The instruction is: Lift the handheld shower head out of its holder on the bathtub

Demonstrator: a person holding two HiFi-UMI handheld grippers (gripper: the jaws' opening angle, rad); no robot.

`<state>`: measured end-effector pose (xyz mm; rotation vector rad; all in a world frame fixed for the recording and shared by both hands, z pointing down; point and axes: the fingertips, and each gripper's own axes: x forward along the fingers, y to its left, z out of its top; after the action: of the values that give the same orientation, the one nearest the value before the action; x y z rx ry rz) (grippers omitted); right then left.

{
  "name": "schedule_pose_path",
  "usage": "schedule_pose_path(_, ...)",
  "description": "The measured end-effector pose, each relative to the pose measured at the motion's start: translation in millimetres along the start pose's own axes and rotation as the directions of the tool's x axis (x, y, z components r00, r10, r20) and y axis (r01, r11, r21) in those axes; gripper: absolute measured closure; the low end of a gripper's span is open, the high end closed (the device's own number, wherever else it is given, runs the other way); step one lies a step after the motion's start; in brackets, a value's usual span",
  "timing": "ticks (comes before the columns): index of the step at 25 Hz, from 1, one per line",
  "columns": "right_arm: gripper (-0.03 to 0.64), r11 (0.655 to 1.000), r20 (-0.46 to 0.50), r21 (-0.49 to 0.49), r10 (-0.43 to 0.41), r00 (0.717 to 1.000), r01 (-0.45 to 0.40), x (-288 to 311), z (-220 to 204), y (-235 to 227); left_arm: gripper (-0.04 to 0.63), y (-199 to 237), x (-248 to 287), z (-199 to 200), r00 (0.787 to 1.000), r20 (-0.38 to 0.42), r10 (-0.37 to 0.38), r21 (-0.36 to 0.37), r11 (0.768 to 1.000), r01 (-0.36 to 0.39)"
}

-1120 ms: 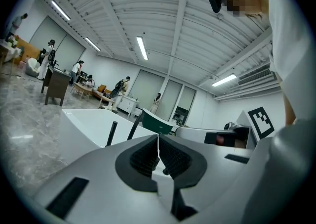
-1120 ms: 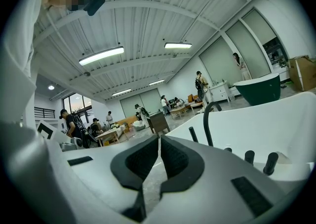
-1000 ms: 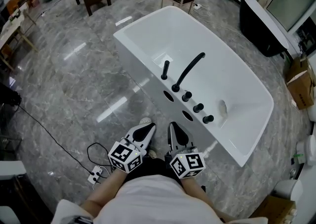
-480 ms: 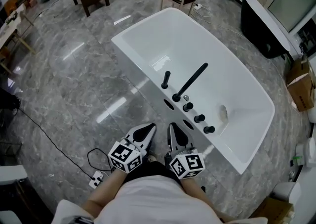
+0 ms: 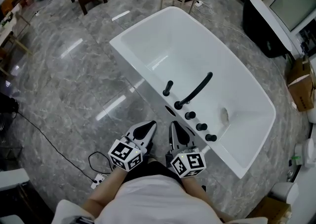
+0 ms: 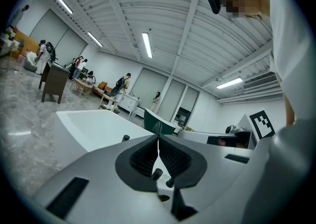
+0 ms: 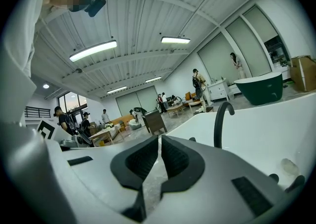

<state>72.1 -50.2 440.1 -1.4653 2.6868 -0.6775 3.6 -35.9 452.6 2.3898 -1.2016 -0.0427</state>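
On the near rim of the white bathtub, the handheld shower head stands upright in its holder, a short black stick just left of the curved black spout. Three black knobs sit in a row on the same rim, to the right of the spout's base.

Both hands are drawn in close to the person's body at the near edge of the scene. They sit side by side, with the forearms coming out from under a white shirt. The grippers point toward the tub's near wall, tipped only slightly downward, and are well apart from the shower head.

The left gripper has its jaws pressed together, the ribbed pads meeting at the tips with nothing between them. The right gripper is the same, pads touching and empty.

A black cable trails across the grey marble floor to the left.
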Motion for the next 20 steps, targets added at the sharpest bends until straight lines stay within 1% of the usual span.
schedule_pose_path(5,0.597,1.0,0.008,-0.008,-0.014,1.0,0.014,26.7,11.0,-1.7,0.583,25.3,14.8,17.6,1.0,0.001,-0.014,-0.004,1.0,0.014)
schedule_pose_path(13,0.597,0.998,0.032,-0.03,-0.046,0.998,0.047,71.7,28.8,-15.3,0.583,59.8,50.8,44.0,0.998,0.005,-0.064,0.007,0.998,0.064)
schedule_pose_path(20,0.597,0.997,0.044,-0.042,-0.063,0.997,0.065,99.1,34.7,-22.9,0.583,85.7,70.1,52.5,0.996,-0.002,-0.089,0.008,0.996,0.089)
